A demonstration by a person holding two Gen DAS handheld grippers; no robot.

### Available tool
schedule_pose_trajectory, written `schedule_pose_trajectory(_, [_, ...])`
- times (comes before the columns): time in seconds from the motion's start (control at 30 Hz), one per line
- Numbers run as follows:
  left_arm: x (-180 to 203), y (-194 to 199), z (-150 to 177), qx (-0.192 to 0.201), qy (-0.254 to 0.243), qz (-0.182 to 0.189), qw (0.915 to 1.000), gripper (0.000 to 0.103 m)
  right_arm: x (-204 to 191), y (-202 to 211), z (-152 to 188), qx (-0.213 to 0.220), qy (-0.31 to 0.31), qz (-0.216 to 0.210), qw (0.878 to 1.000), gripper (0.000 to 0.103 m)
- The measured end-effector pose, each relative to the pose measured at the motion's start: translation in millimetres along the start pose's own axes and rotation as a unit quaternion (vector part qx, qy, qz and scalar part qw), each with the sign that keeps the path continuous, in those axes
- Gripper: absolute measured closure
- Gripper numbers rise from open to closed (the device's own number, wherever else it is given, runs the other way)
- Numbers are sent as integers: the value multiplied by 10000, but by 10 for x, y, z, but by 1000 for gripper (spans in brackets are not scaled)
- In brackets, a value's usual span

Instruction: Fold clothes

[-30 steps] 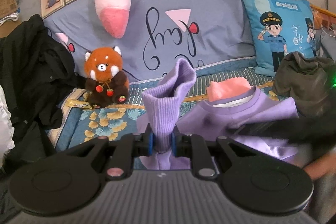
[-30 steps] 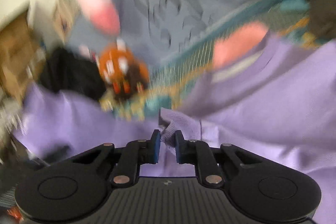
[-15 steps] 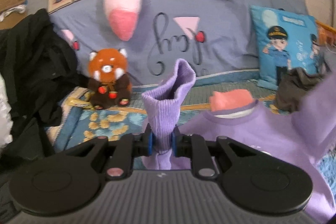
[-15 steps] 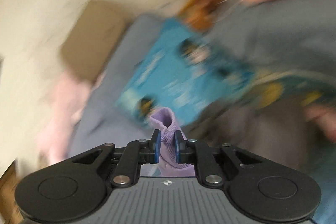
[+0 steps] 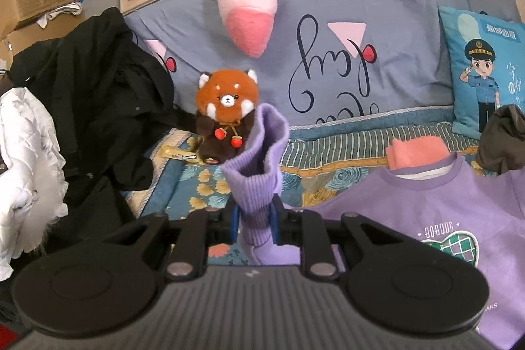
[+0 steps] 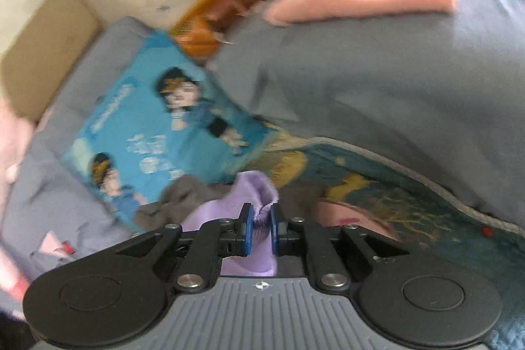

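- We grip a ribbed lilac cuff (image 5: 254, 182) in our left gripper (image 5: 254, 225), cuff standing upright.
- Our right gripper (image 6: 259, 230) pinches the other cuff (image 6: 256, 195).
- The smooth purple sweatshirt (image 5: 443, 218) lies on the quilt (image 5: 328, 173).

Bed (image 5: 328, 153): purple sweatshirt (image 5: 426, 212), red-panda plush (image 5: 226, 113), black jacket (image 5: 98, 94).

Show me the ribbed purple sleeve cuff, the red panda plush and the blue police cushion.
ribbed purple sleeve cuff (image 5: 256, 182), left wrist view, ribbed knit
red panda plush (image 5: 227, 94), left wrist view, face
blue police cushion (image 5: 480, 71), left wrist view, printed officer
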State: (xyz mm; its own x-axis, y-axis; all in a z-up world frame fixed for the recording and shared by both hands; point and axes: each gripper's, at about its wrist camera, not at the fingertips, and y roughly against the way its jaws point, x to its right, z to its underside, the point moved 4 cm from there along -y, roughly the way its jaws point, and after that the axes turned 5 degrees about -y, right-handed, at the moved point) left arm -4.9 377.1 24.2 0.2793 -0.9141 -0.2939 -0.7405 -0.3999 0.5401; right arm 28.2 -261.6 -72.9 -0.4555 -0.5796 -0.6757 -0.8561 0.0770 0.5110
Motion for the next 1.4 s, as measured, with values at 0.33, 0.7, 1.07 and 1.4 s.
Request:
schedule_pose_trajectory(0.33, [145,10,45,17,-65,183,9998,88,-1209,30,720,-981,437,-1584,9815,93])
schedule_pose_trajectory(0.7, [103,26,94,68,-107,193,9997,88,-2042,-451,2357,-2273,1067,-1810,9509,103])
schedule_pose_trajectory(1.07, [146,-65,285,-14,-191,296,9994,88,-1680,-419,2891,-884,5106,-853,8510,89])
schedule_pose_trajectory(1.4, [318,-131,334,-87,-253,398,9988,88,-1539,-664,3358,-287,7629,-337,6450,75])
